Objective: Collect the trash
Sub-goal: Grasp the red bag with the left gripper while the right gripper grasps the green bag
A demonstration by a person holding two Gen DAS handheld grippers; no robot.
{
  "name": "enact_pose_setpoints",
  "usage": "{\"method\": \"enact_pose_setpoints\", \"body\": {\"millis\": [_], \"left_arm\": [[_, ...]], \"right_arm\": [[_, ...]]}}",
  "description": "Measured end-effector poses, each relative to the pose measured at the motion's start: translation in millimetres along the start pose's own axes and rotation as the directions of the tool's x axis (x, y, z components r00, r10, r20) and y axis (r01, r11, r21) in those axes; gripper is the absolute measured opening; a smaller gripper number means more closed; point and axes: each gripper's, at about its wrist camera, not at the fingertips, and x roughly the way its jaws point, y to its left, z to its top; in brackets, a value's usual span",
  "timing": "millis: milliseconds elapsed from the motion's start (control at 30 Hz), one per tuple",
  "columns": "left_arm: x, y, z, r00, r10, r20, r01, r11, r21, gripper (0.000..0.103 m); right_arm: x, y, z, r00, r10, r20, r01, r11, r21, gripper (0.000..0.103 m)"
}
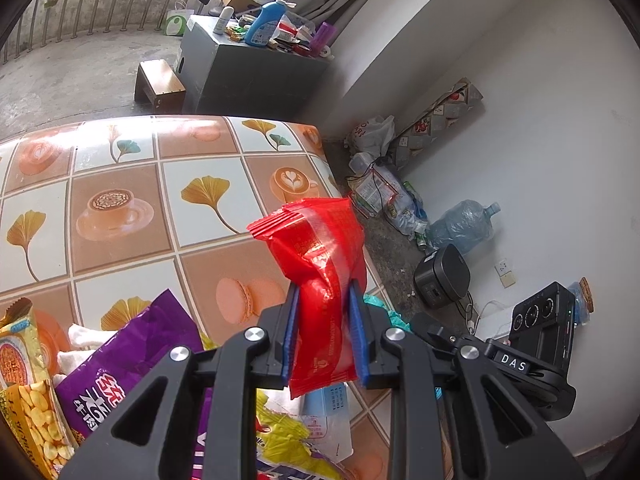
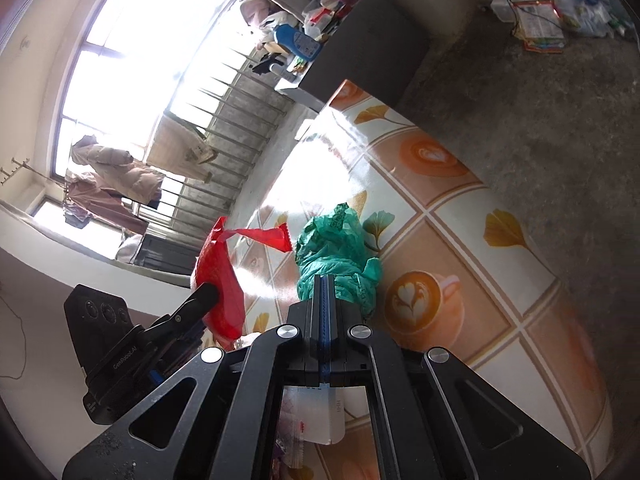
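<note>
Gripping mid-body, our left gripper (image 1: 324,340) pinched the light, crinkly red wrapper (image 1: 320,276); right gripper (image 2: 325,292) apparently clamped the soft green bag (image 2: 340,252).

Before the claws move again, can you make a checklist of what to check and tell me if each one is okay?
1. Left claw squeezing the red wrapper: ok.
2. Right claw shut on the green plastic bag: ok.
3. Green bag open to take trash: not ok, it is bunched up.
4. Red wrapper clear of the table: ok, it is held up.
5. More trash left, like the purple packet: not ok, not yet collected.
6. Bin or other place to drop things: cannot tell.
</note>
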Motion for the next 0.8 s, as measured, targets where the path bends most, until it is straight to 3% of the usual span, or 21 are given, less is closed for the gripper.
{"method": "enact_pose_setpoints", "body": {"millis": [100, 167, 200, 367, 633, 800], "left_arm": [[6, -4, -1, 1.000, 0.001, -0.019, -0.001, 1.000, 0.001, 0.022], [11, -6, -1, 0.999, 0.005, -0.033, -0.005, 1.000, 0.006, 0.022], [14, -6, -2, 0.999, 0.008, -0.040, -0.008, 1.000, 0.008, 0.022], [23, -5, -2, 0.998, 0.018, -0.058, -0.018, 1.000, 0.004, 0.022], [29, 3, 1, 0.997, 0.045, -0.066, -0.045, 0.999, -0.005, 0.022], [29, 8, 2, 0.997, 0.041, -0.066, -0.042, 0.999, -0.018, 0.022]], "right_arm": [[5, 3, -1, 1.000, -0.023, -0.007, 0.023, 1.000, -0.020, 0.009], [11, 6, -1, 0.999, -0.042, -0.004, 0.042, 0.998, -0.040, 0.041], [14, 9, -1, 0.999, -0.050, -0.009, 0.049, 0.998, -0.050, 0.046], [40, 5, -3, 0.992, -0.083, -0.097, 0.077, 0.995, -0.066, 0.049], [64, 6, -7, 0.981, 0.004, -0.196, -0.009, 1.000, -0.027, 0.050], [64, 1, -5, 0.980, 0.039, -0.195, -0.038, 0.999, 0.008, 0.045]]}}
